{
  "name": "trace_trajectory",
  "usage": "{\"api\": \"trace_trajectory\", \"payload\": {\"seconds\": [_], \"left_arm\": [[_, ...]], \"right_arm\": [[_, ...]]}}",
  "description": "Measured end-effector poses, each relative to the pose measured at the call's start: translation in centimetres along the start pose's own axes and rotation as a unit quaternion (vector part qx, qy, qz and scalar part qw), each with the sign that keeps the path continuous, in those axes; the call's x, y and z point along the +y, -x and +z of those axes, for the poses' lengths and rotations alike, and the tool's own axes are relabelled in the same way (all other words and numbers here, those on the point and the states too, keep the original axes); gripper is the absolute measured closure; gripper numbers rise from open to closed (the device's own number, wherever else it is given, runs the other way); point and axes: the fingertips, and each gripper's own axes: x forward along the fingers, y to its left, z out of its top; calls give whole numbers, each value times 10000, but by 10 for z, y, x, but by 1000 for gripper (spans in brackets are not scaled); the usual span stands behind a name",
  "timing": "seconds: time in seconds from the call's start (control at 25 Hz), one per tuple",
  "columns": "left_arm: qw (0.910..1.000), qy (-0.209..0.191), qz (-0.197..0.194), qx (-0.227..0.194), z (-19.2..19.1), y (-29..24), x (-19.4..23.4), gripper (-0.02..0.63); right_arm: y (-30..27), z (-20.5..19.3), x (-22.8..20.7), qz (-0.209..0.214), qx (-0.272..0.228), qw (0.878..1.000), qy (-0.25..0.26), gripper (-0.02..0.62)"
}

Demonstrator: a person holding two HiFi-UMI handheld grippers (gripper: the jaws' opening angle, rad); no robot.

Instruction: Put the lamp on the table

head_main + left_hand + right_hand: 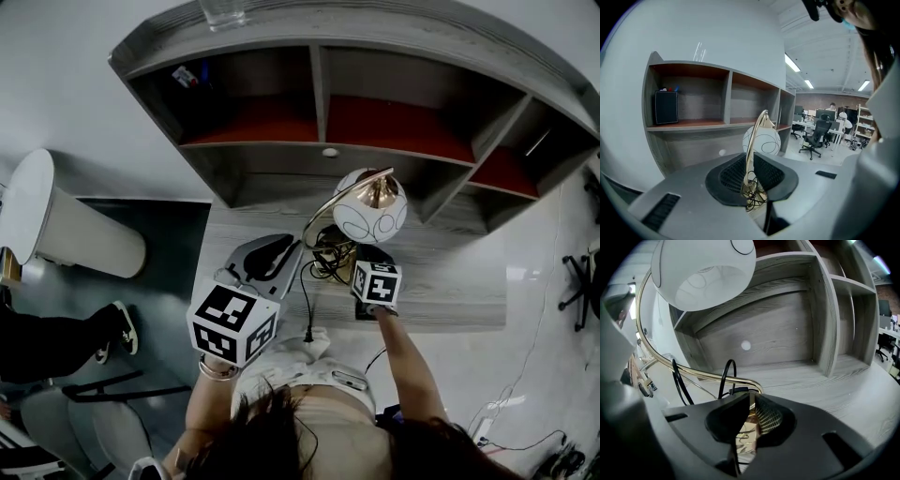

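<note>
- Right gripper view shows the right gripper [751, 414] clamped on the foot of the gold curved-stem lamp with white globe shade [701, 268], likely bearing its weight.
- The left gripper [752, 176] pinches the stem too, probably steadying the top-heavy globe at its 12 o'clock.
- The lamp is over the grey wood-grain desk [450, 281]; I cannot tell whether it touches.

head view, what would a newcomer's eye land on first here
The lamp, with its white globe shade and curved brass arm, stands out at the centre over the grey wooden table, in front of the open shelf unit. Both the left gripper and the right gripper are closed on it, left on the arm, right near the base.
</note>
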Motion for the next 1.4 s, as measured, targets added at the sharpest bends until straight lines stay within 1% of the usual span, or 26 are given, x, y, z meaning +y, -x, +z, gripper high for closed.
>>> {"api": "trace_trajectory", "payload": {"seconds": [0.32,0.72,1.08,1.4], "left_arm": [[9999,57,80,-25,-10,20,-5,557],[9996,121,224,-89,-26,51,-18,578],[9993,206,267,-154,-38,75,-35,578],[9988,288,335,-221,-50,99,-53,578]], "right_arm": [[16,-5,7,-4,-4,9999,129,560],[49,-9,27,62,-242,9994,237,563],[85,-7,47,276,-459,9981,303,565],[118,-15,64,445,-545,9967,409,565]]}}
